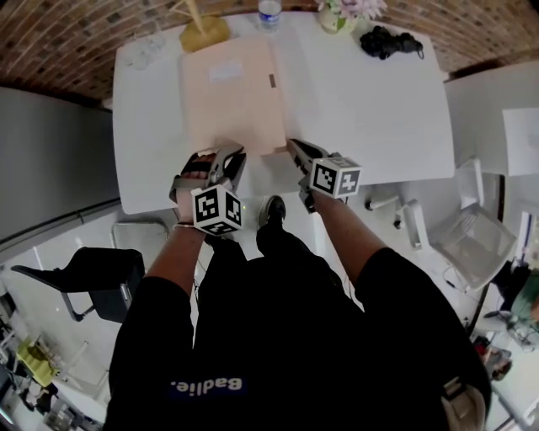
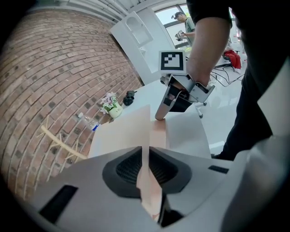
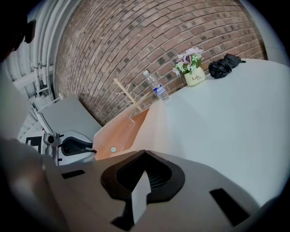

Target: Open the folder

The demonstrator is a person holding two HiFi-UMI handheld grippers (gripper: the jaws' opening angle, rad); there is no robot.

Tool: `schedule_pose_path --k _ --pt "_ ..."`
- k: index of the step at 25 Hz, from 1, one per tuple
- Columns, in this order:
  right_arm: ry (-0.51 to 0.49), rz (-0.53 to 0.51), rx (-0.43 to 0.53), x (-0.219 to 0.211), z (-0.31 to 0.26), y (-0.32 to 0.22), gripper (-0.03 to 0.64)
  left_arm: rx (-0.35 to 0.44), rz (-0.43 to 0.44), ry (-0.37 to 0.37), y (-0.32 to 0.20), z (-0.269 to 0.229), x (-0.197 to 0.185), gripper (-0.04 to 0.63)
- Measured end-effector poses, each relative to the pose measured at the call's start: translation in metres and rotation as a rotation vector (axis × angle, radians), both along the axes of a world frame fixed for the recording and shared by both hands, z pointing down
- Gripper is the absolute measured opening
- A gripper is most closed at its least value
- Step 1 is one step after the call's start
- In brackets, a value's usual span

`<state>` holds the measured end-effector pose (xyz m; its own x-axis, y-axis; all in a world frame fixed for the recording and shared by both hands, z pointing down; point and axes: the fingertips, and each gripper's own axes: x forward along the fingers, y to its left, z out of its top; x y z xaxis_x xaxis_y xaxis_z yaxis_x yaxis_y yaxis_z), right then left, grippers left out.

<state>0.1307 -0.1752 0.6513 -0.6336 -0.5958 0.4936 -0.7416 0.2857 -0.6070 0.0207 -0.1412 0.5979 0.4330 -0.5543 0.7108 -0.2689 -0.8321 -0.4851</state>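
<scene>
The left gripper (image 2: 145,156) has its jaws pinched shut on the near edge of the peach folder (image 1: 232,97), holding the front cover (image 2: 120,136) a little off the sheet beneath. Just to its right, the right gripper (image 3: 143,155), jaws together and empty, rests its tip on the folder's near corner, on the white table (image 1: 370,109)

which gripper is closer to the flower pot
Right. The right gripper is at the folder's near right corner, on the flower pot's side of the table. The left gripper pinches the folder's near edge further left, farther away.
</scene>
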Motion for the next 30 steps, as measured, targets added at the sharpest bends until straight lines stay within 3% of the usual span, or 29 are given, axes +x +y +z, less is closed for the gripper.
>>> schedule_pose_path --k 3,8,15,18,30 --pt "0.016 -0.003 0.003 0.001 0.000 -0.001 0.029 0.018 -0.062 0.072 0.000 -0.013 -0.008 0.043" --pt "0.066 -0.013 0.013 0.005 -0.002 -0.002 0.029 0.026 -0.194 0.254 0.000 -0.040 -0.031 0.032" --pt "0.065 -0.025 -0.010 0.002 0.002 0.002 0.029 -0.082 -0.479 0.686 -0.004 -0.075 -0.079 0.032" --pt "0.074 -0.025 -0.005 -0.002 0.002 0.001 0.029 -0.130 -0.588 0.834 -0.001 -0.079 -0.105 0.031" --pt "0.103 -0.030 0.002 -0.004 0.002 0.001 0.029 -0.186 -0.846 1.133 0.007 -0.070 -0.178 0.020"
